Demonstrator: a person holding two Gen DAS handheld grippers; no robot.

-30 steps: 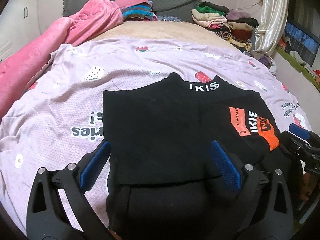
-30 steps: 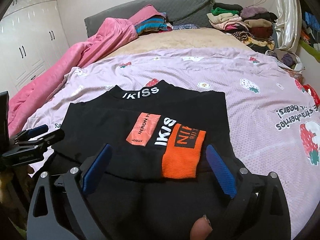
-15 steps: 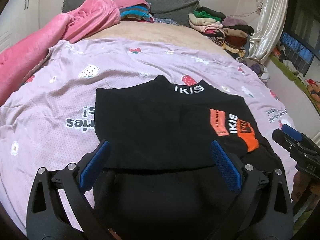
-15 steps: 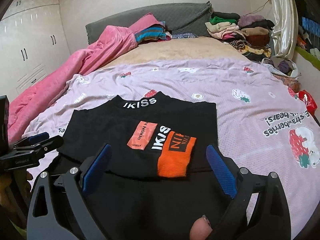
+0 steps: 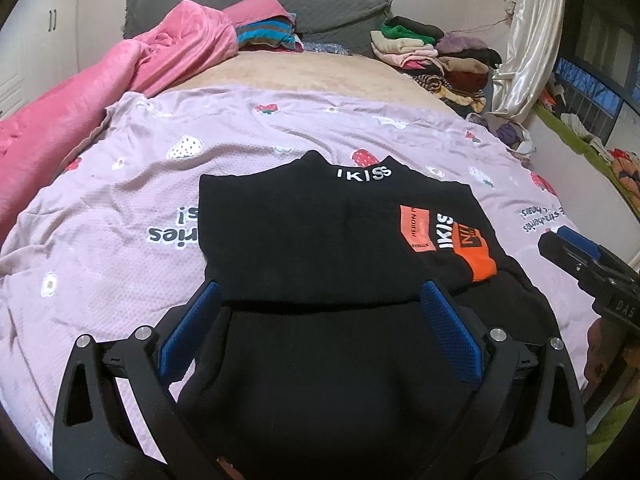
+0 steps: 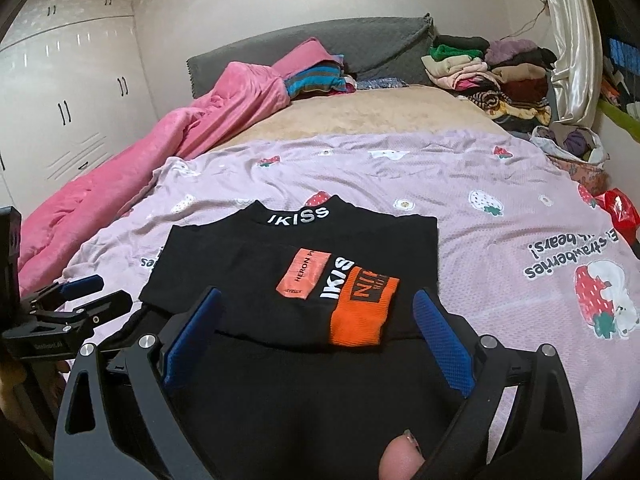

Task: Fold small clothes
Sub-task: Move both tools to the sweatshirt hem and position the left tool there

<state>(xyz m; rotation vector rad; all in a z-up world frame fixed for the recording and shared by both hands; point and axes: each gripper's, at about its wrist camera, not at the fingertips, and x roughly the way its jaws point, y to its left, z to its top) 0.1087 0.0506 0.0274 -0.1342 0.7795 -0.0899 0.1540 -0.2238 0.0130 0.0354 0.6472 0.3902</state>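
Observation:
A black top (image 5: 320,240) with white "IKISS" lettering at the collar lies on the bed, its sleeves folded over its body; one sleeve ends in an orange cuff (image 5: 478,258). It also shows in the right wrist view (image 6: 248,280), with the orange cuff (image 6: 360,312) on top. My left gripper (image 5: 320,328) is open and empty over the top's near left part. My right gripper (image 6: 316,340) is open and empty over its near right part. Each gripper shows at the edge of the other's view (image 5: 580,260) (image 6: 76,304).
A lilac strawberry-print sheet (image 5: 160,184) covers the bed. A pink blanket (image 5: 100,92) lies along the left side. Stacks of folded clothes (image 5: 440,60) sit at the far right by the grey headboard (image 5: 320,4). White wardrobes (image 6: 72,100) stand at left.
Both grippers have drawn back toward me and risen a little, so the top looks smaller and farther away. The top has not moved.

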